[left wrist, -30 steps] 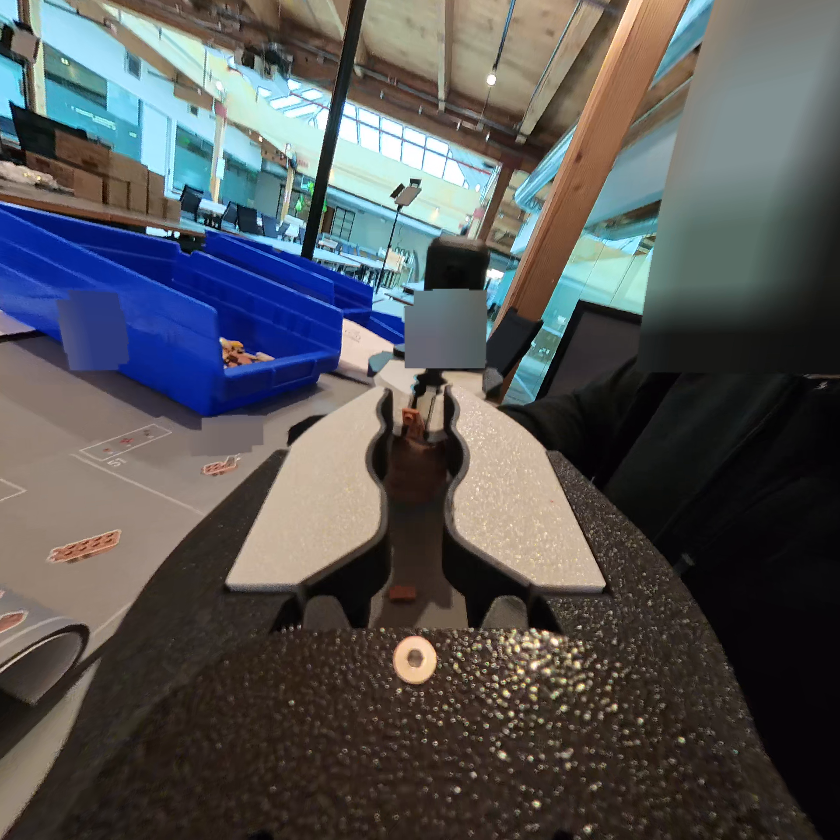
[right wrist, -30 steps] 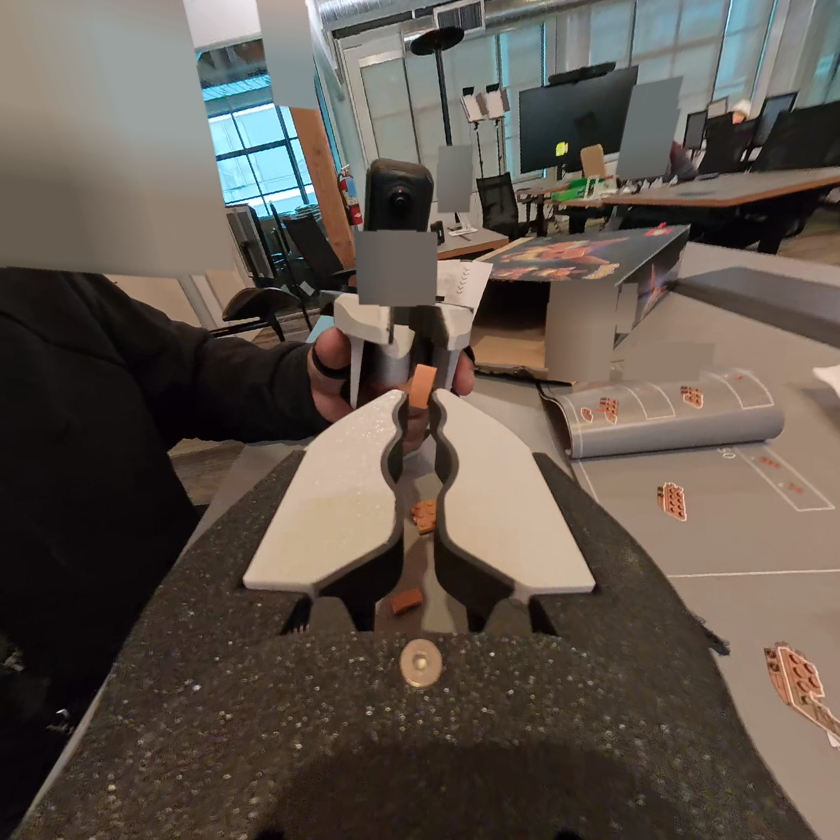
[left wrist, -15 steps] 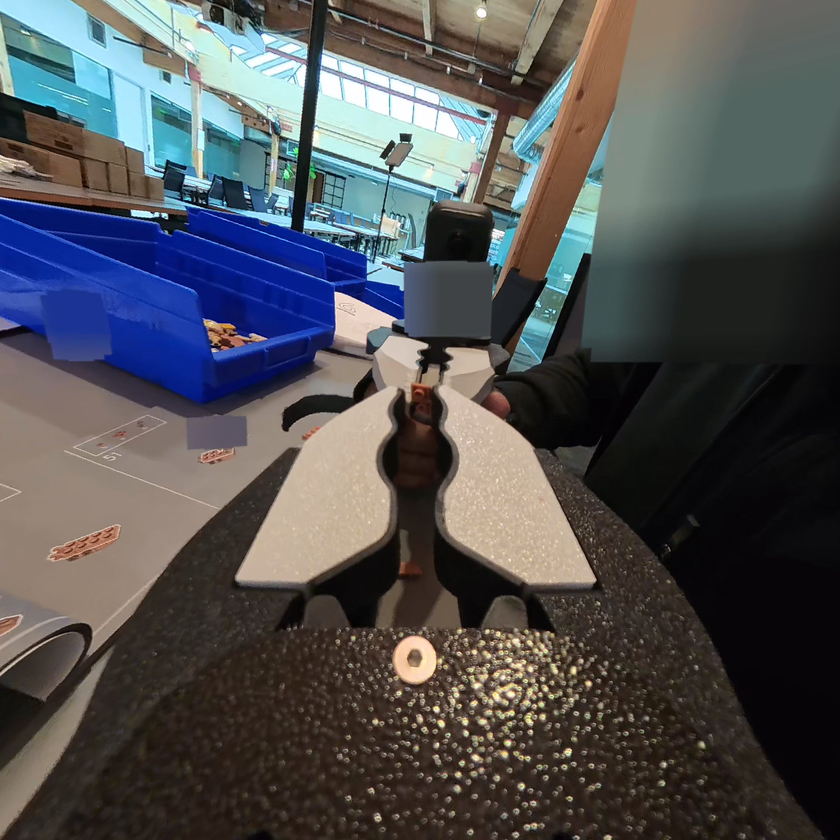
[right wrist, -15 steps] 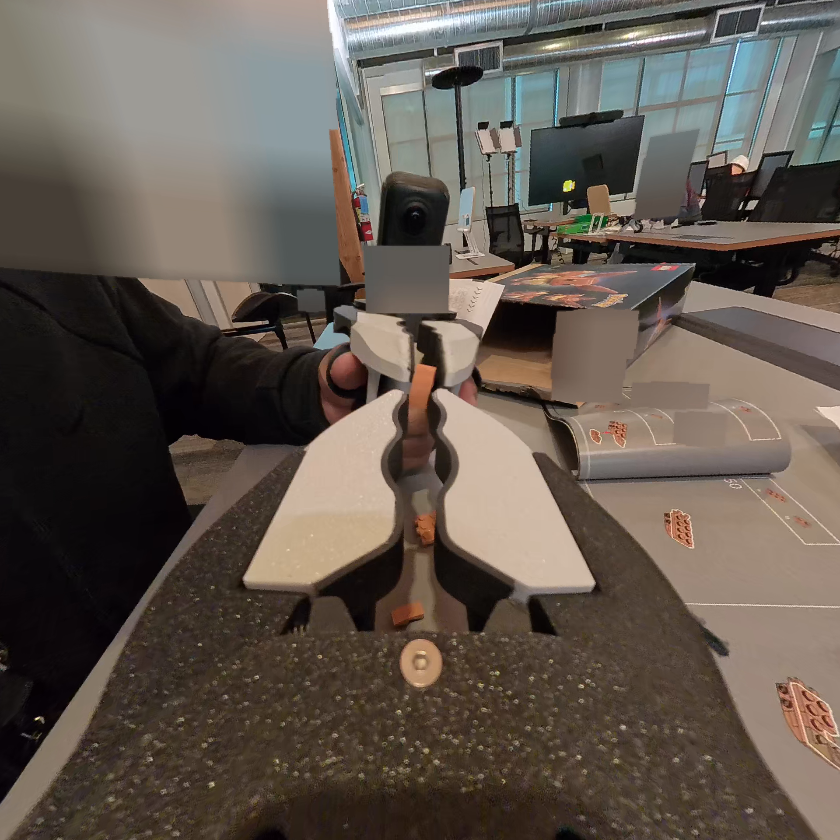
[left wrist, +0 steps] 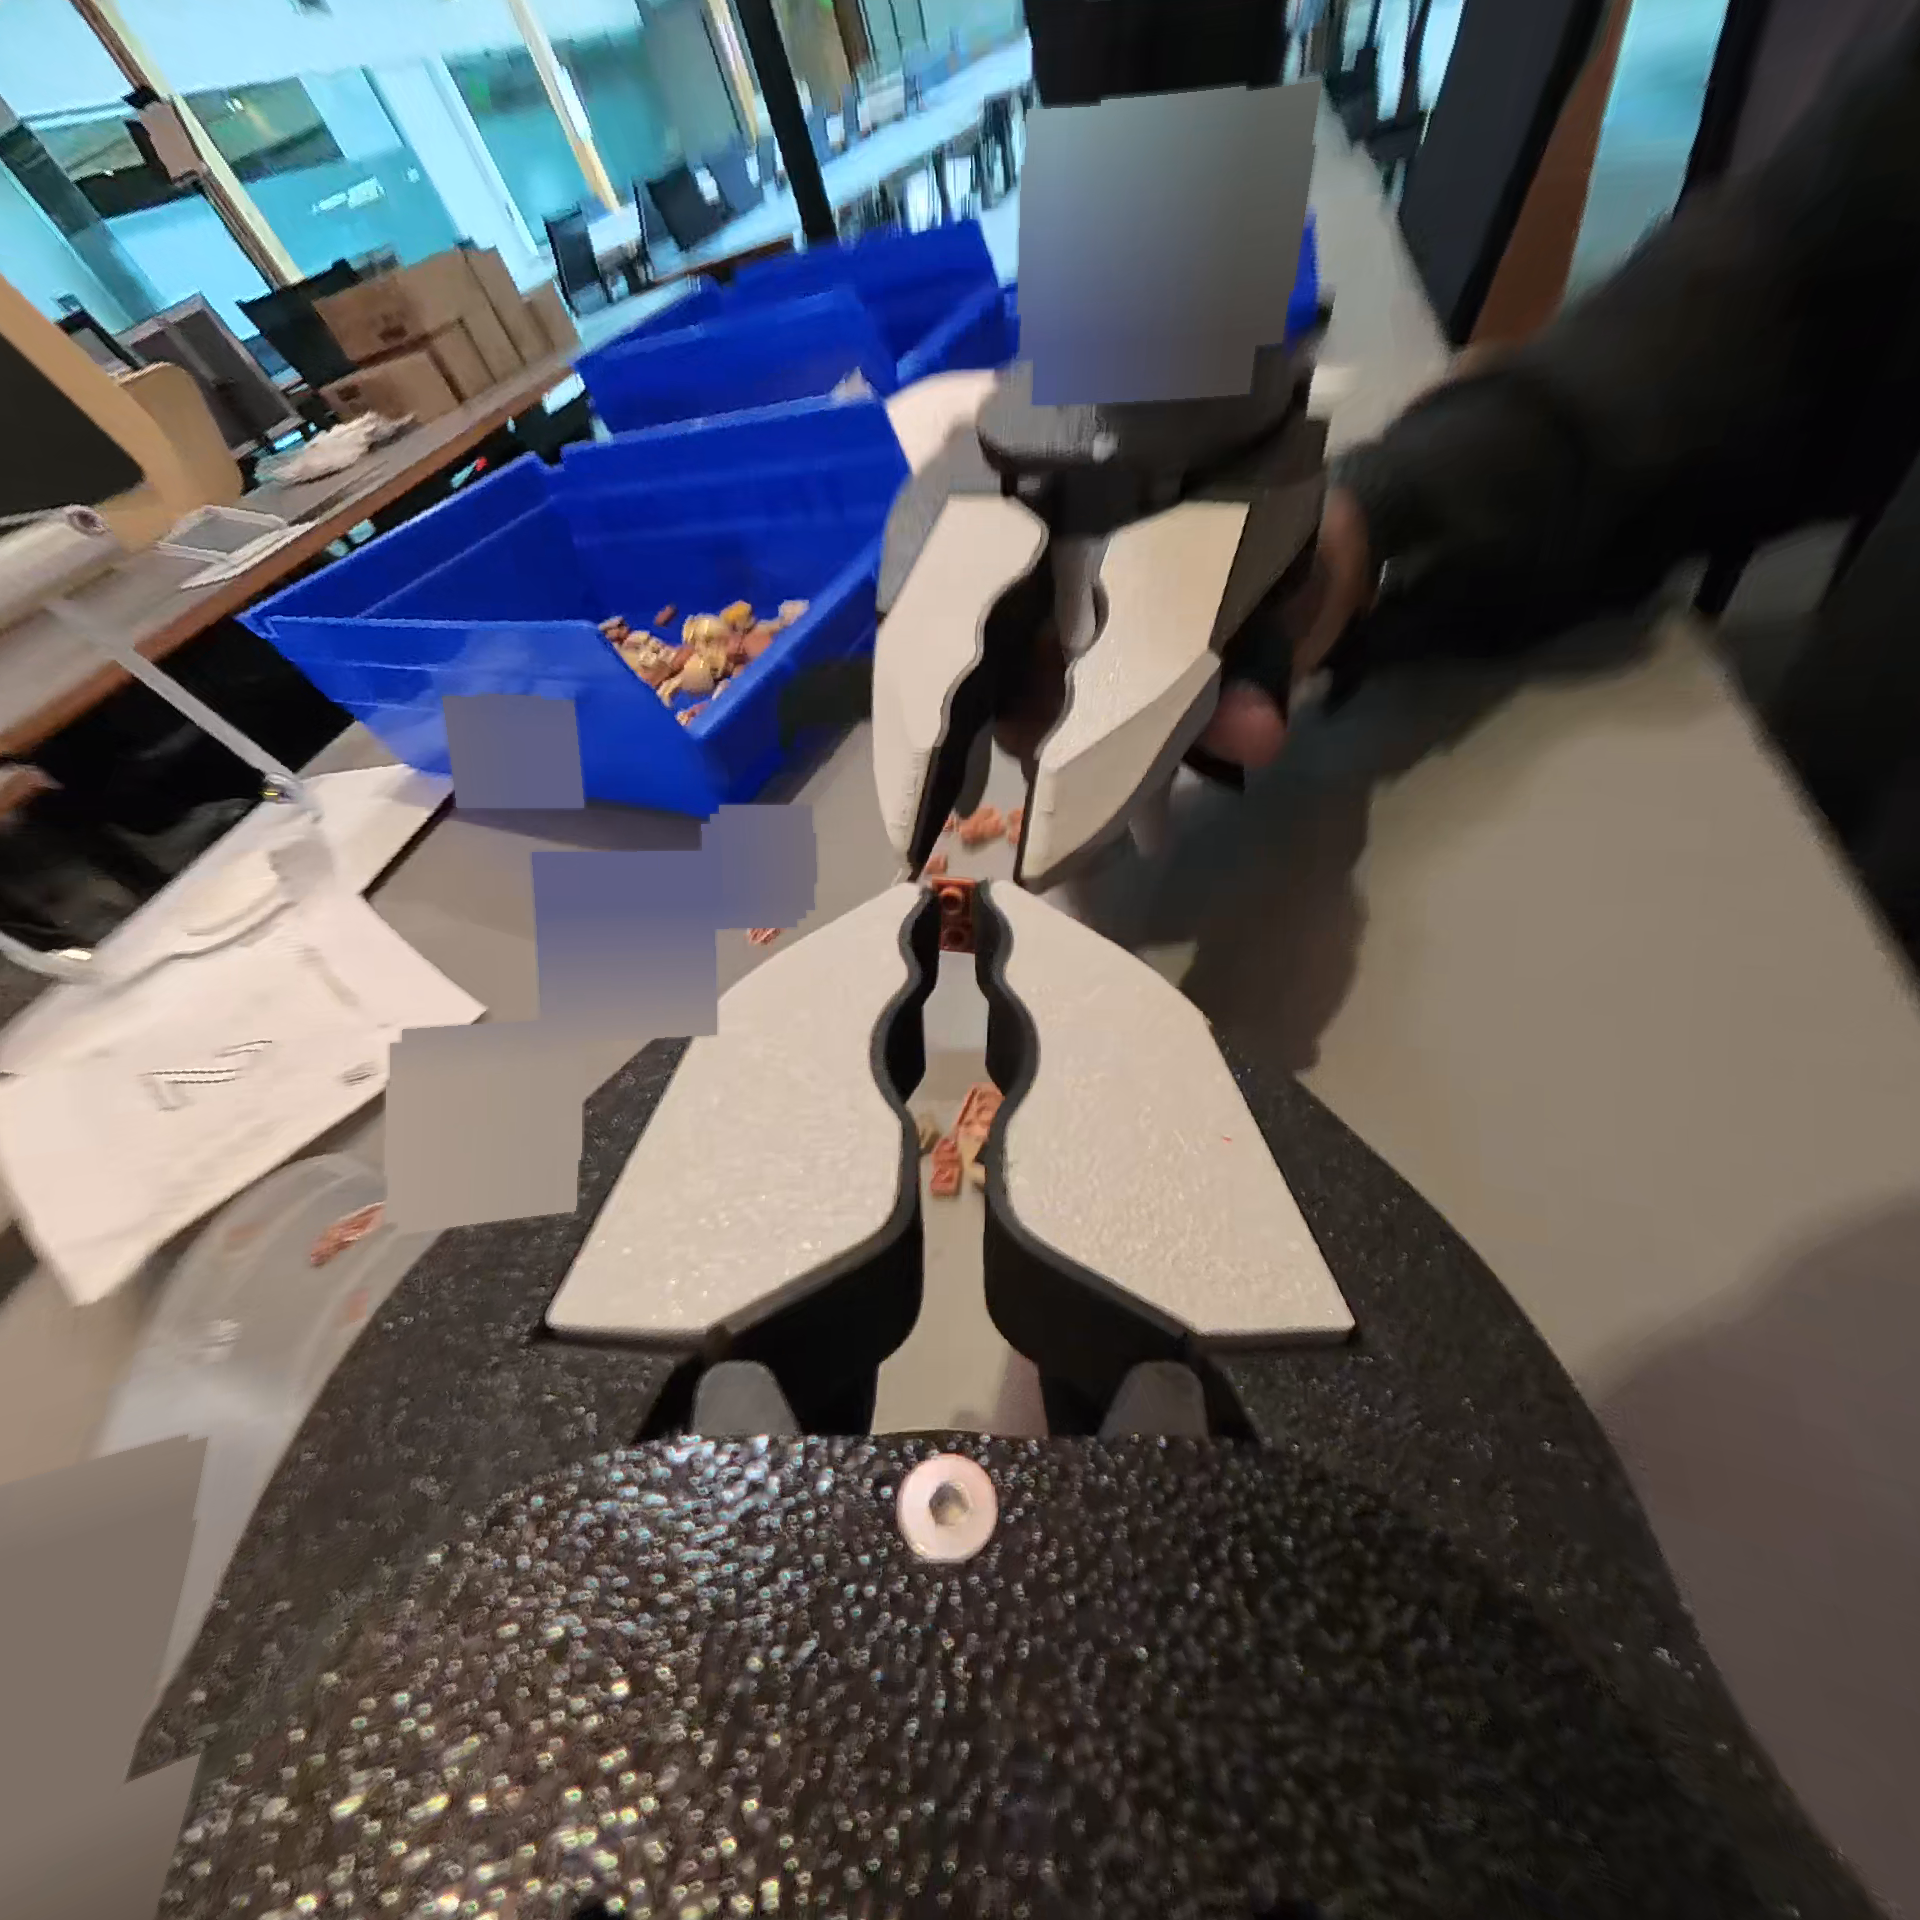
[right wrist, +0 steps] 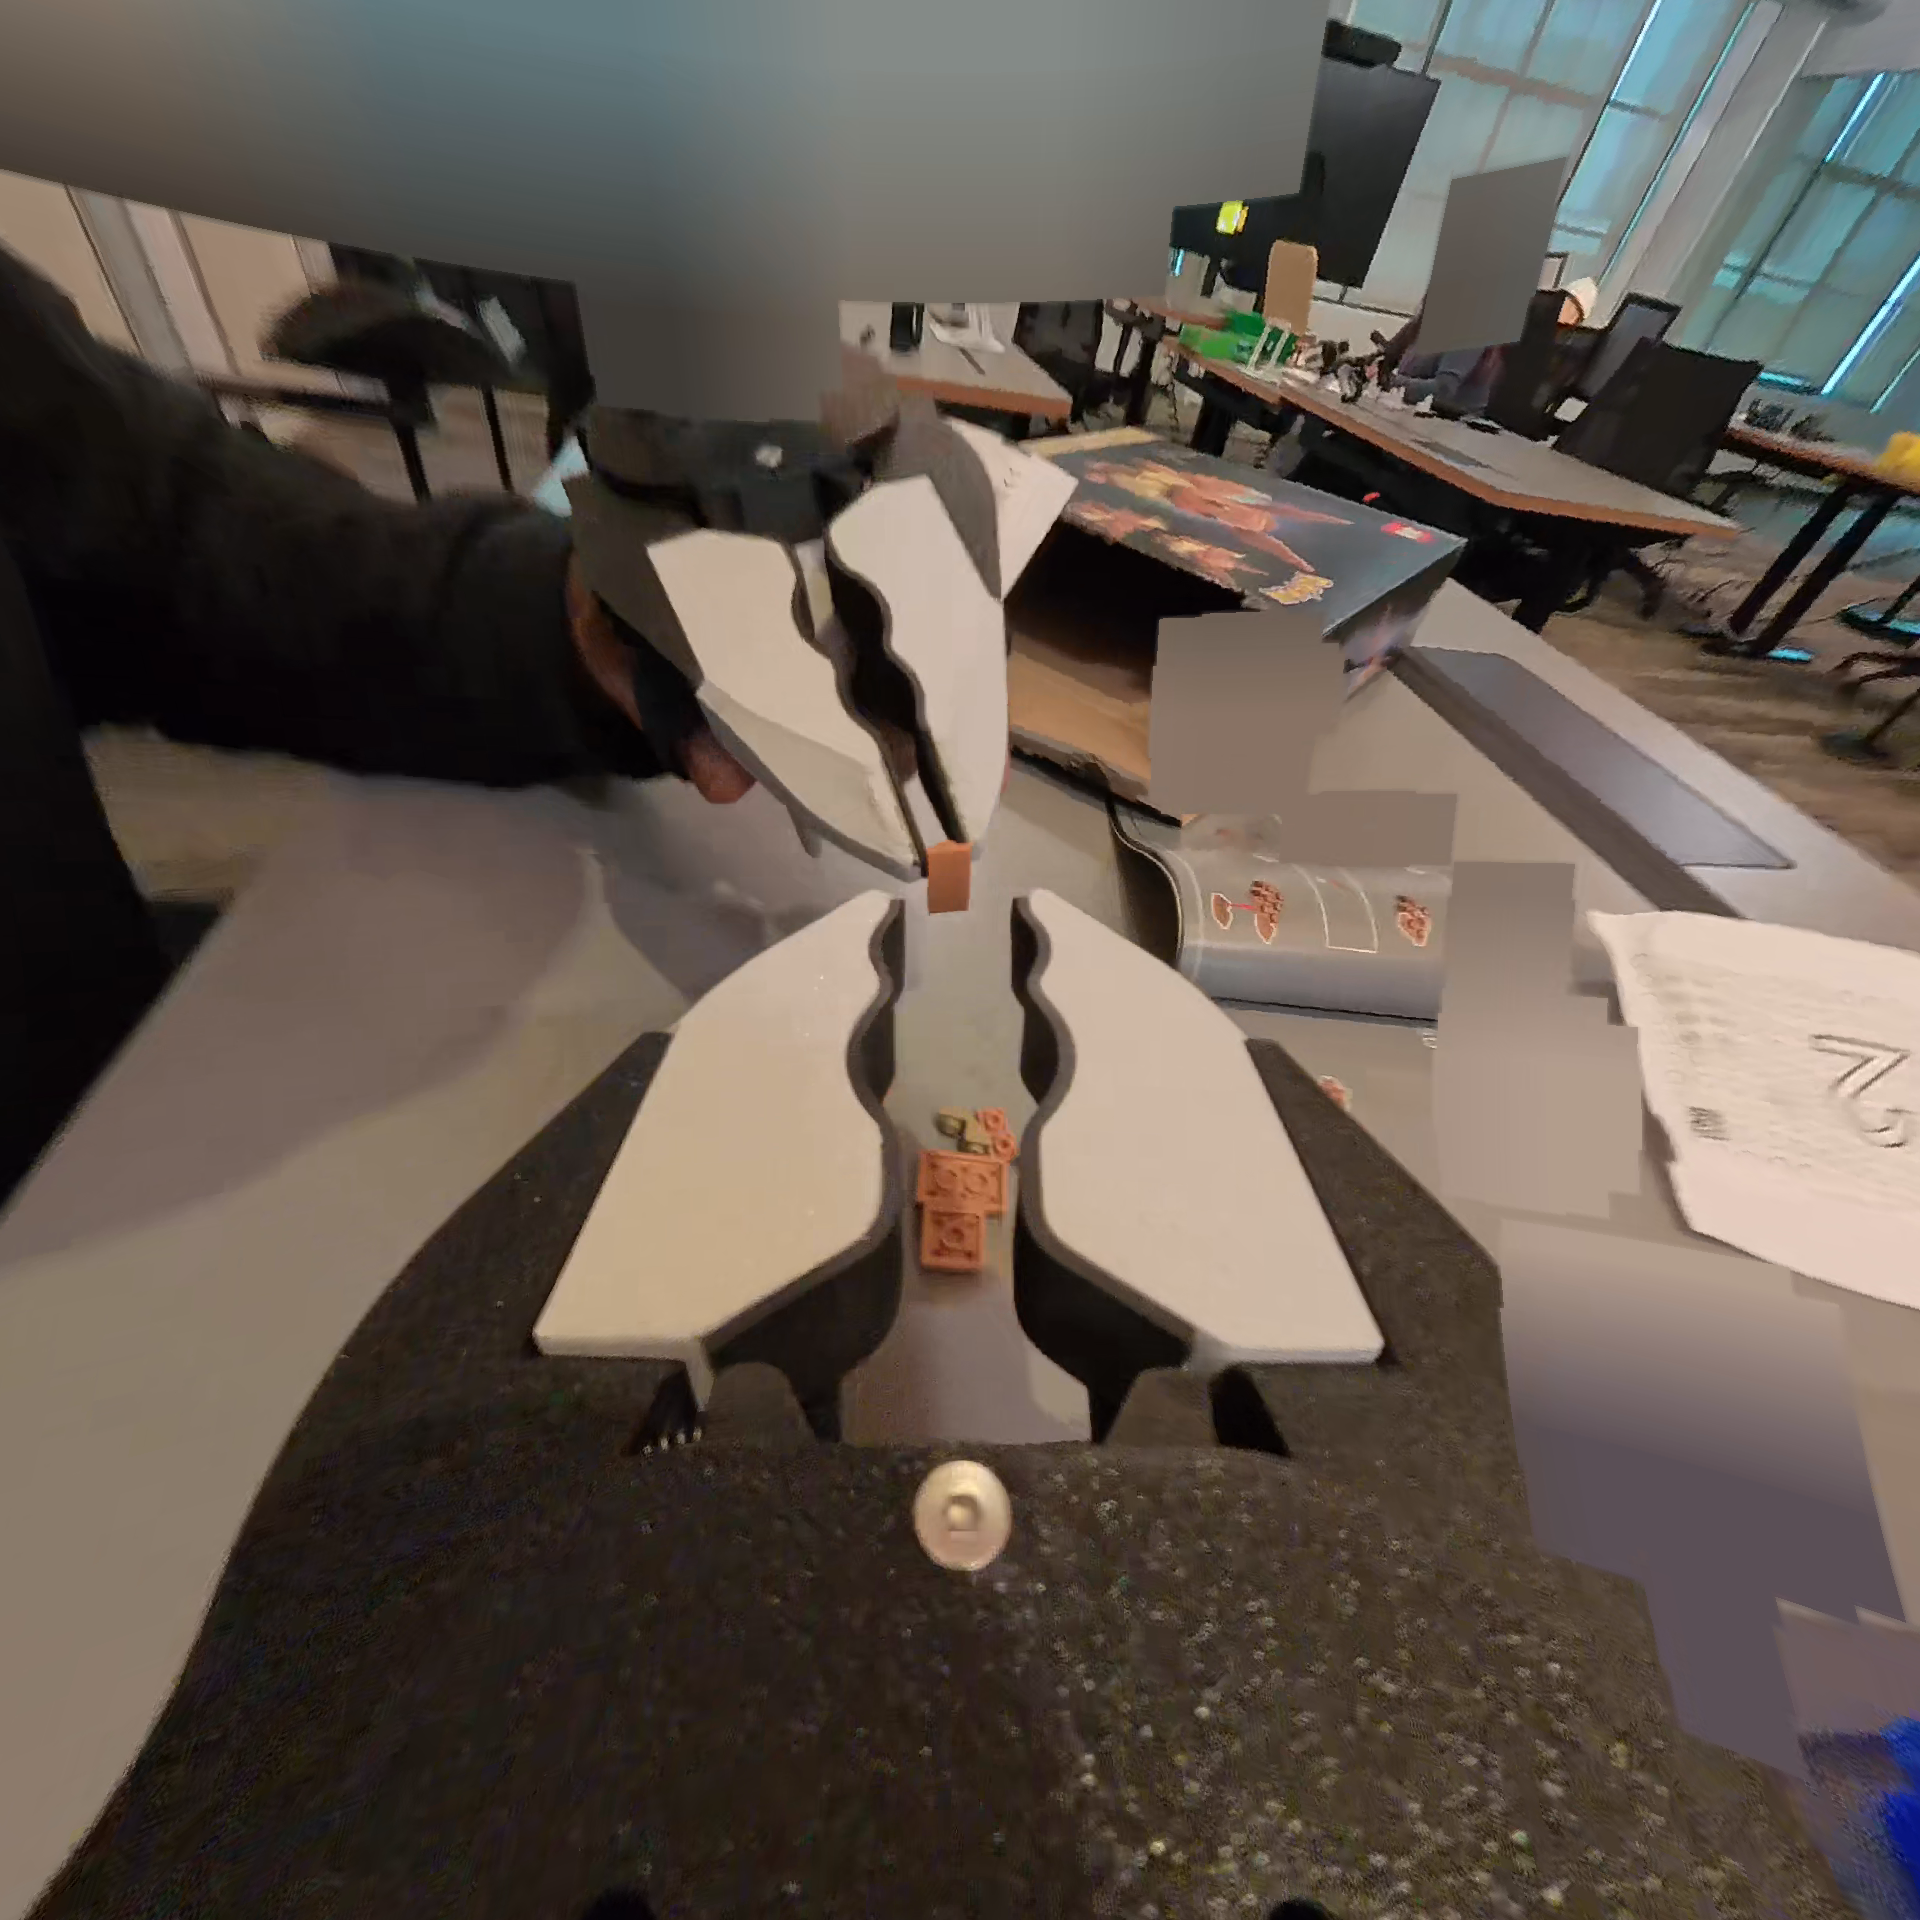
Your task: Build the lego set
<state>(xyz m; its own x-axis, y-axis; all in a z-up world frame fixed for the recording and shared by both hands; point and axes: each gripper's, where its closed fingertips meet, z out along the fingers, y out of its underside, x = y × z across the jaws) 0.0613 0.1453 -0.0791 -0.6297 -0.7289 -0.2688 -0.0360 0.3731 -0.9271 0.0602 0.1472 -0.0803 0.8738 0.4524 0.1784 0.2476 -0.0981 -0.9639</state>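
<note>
My left gripper [left wrist: 954, 896] is shut on a small reddish-brown studded brick [left wrist: 954, 920], pinched at the fingertips. The right wrist view shows the same brick [right wrist: 948, 879] hanging from the left gripper [right wrist: 940, 837]. My right gripper [right wrist: 958, 909] is open, its fingertips just below and to either side of the brick without touching it. It also shows in the left wrist view [left wrist: 971, 868], tips apart and pointing down. Loose brown plates [right wrist: 961, 1205] lie on the grey table [right wrist: 416, 987] under both grippers.
A blue bin [left wrist: 499, 623] holding several small bricks [left wrist: 707, 644] stands at the back left, with more bins behind. White papers [left wrist: 208, 1039] lie to the left. A cardboard box [right wrist: 1247, 561], a rolled grey mat [right wrist: 1309, 935] and a printed sheet [right wrist: 1766, 1091] lie to the right. Both grippers' tips are close together, under 4 cm apart.
The right gripper, earlier shut on the brick, has opened and let it go. The left gripper closed on the brick and now holds it. Both grippers tilted down toward the table.
</note>
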